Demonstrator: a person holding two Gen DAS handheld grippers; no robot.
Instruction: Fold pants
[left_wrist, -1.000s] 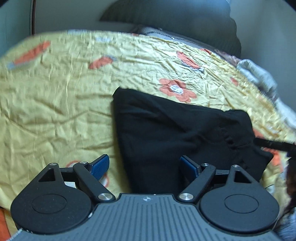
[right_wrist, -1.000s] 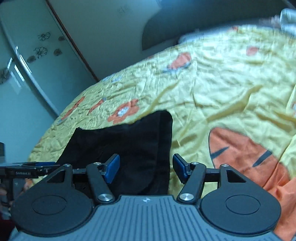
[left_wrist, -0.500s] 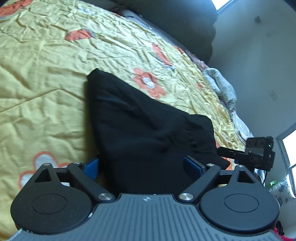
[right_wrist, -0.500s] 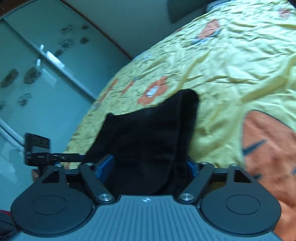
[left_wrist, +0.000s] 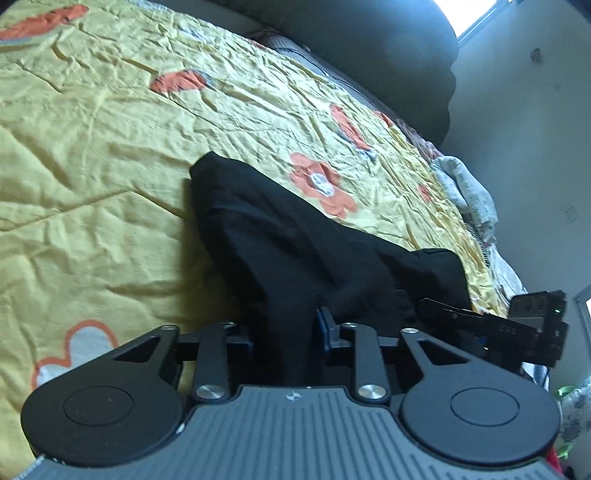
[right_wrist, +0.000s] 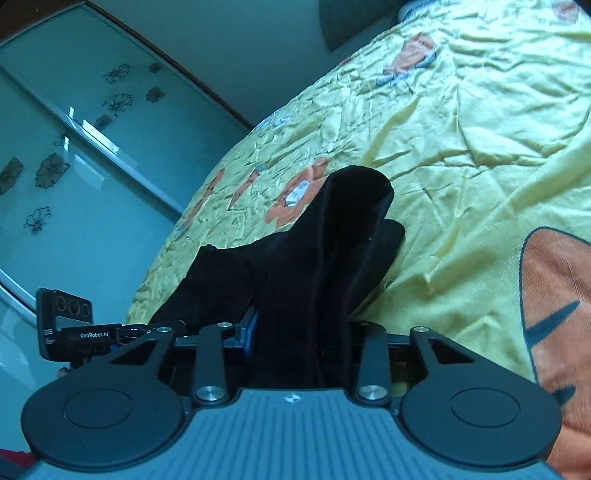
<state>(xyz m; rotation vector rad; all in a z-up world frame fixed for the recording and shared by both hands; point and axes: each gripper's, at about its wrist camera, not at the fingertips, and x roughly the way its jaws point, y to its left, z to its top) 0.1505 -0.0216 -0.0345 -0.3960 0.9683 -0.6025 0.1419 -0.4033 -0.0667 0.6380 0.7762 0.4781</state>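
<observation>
Black pants (left_wrist: 280, 236) lie bunched on a bed, one end raised into each gripper. The left wrist view shows the cloth running from a rounded far corner down to the left gripper (left_wrist: 284, 332), with the right gripper (left_wrist: 491, 325) at its far right end. The right wrist view shows the same pants (right_wrist: 317, 251) as a thick folded ridge rising into the right gripper (right_wrist: 303, 332), with the left gripper (right_wrist: 92, 332) beside the cloth at the left.

The bed is covered by a wrinkled yellow bedspread (left_wrist: 92, 147) printed with orange flowers. A dark headboard (left_wrist: 369, 48) and a patterned grey cloth (left_wrist: 465, 188) appear only in the left view; a frosted glass wardrobe door (right_wrist: 74, 147) with flower decals appears only in the right.

Both grippers' blue-padded fingers are drawn in, each pinching a fold of the pants.
</observation>
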